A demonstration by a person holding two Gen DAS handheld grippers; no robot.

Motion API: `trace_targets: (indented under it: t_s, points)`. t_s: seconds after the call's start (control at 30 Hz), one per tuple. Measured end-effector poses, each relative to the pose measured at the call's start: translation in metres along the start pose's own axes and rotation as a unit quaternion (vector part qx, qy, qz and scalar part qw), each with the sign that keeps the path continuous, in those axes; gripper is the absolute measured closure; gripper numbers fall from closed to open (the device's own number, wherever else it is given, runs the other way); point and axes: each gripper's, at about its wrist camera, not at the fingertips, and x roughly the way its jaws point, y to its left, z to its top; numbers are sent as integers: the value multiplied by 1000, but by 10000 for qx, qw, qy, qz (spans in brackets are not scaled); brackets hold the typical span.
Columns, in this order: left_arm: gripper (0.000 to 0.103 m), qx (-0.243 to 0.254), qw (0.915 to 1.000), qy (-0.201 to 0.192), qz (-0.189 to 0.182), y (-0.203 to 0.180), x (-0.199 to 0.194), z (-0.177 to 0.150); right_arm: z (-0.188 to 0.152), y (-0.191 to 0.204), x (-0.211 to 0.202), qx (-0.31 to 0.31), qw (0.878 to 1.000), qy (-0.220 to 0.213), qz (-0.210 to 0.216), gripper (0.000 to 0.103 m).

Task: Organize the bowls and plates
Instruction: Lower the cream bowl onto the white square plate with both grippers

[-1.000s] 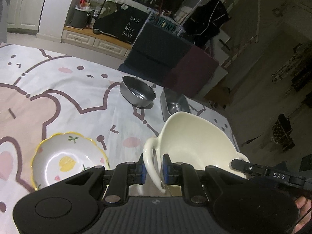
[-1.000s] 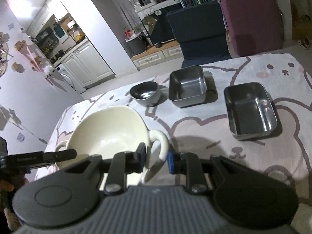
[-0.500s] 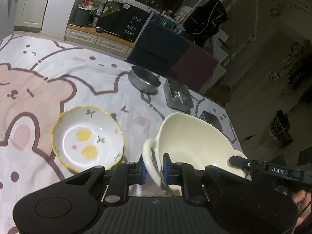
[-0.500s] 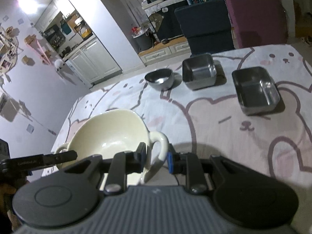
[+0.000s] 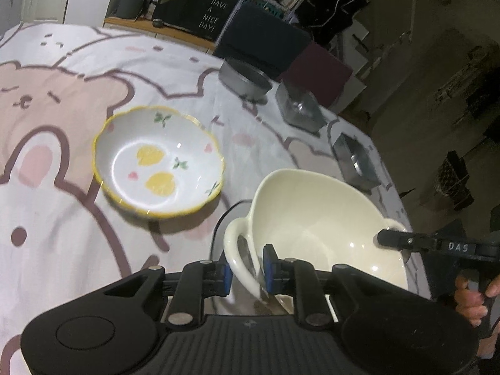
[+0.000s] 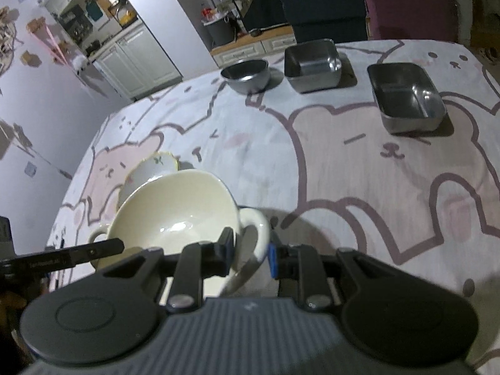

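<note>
A cream two-handled bowl hangs low over the table between both grippers. My left gripper has the bowl's left handle between its blue pads; its jaws are opening, with the pads still on the handle. My right gripper is shut on the opposite handle. In the left wrist view, a white bowl with a yellow rim and lemon print sits on the cloth just left of the cream bowl. In the right wrist view it is partly hidden behind the cream bowl.
Along the far edge stand a round steel bowl, a square steel container and a rectangular steel tray. A bear-print cloth covers the table. A dark chair and a maroon one stand behind it. A hand holds the right gripper.
Both grippers have carried the cream bowl lower and nearer the lemon-print bowl, which now shows behind it in the right wrist view. The left pads stand slightly wider.
</note>
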Motion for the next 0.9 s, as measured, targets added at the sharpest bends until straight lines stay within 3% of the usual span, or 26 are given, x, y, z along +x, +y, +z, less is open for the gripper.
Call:
trace_targets:
  t_s: [0.37, 0.9]
  points:
    - [78, -73, 9991, 287, 316, 22, 16, -12, -12, 14, 20, -324, 9988, 346, -123, 77]
    - [76, -27, 9986, 442, 286, 21, 31, -15, -12, 15, 19, -380, 9980, 418, -271, 77]
